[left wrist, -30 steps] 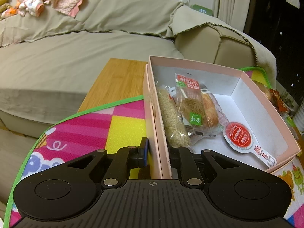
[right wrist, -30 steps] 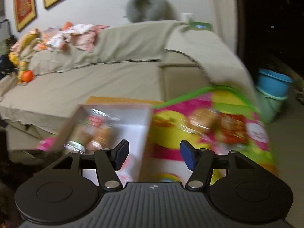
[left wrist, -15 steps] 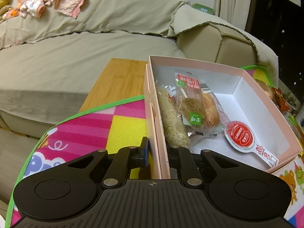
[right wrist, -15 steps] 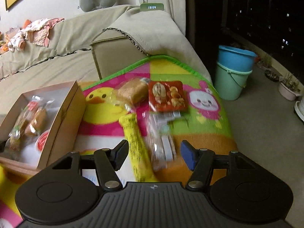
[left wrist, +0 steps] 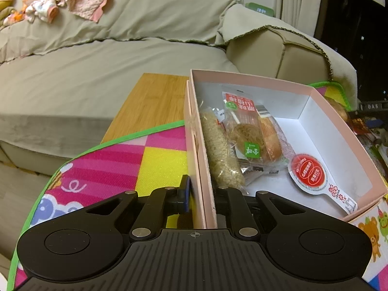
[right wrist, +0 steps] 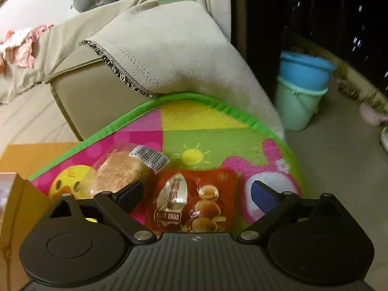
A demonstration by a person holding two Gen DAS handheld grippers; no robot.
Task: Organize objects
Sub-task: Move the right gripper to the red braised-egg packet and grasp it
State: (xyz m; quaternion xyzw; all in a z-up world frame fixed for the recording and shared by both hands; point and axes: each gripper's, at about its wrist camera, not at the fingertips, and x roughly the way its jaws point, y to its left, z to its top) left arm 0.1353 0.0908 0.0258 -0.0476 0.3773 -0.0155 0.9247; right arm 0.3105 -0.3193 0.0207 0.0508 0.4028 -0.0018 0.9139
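My left gripper (left wrist: 202, 194) is shut on the near left wall of a pink box (left wrist: 339, 131), one finger outside and one inside. In the box lie a long grain bar (left wrist: 222, 152), a red-topped snack pack (left wrist: 245, 126) over a wrapped bun (left wrist: 269, 135), and a round red-lidded spoon pack (left wrist: 309, 171). My right gripper (right wrist: 196, 194) is open and empty, its fingers straddling a red quail-egg packet (right wrist: 191, 206) on the colourful mat (right wrist: 206, 126). A wrapped bun (right wrist: 121, 169) lies just left of that packet. The box corner (right wrist: 14, 198) shows at the far left.
A beige sofa (left wrist: 97, 72) runs behind the wooden table (left wrist: 150, 101). Its armrest (right wrist: 150, 48) stands right behind the mat. Stacked blue and green buckets (right wrist: 300, 92) stand on the floor to the right. Clothes (left wrist: 72, 2) lie on the sofa back.
My right gripper has swung right from the box and moved down and forward over the mat, closing in on the red packet. The left gripper has stayed on the box wall.
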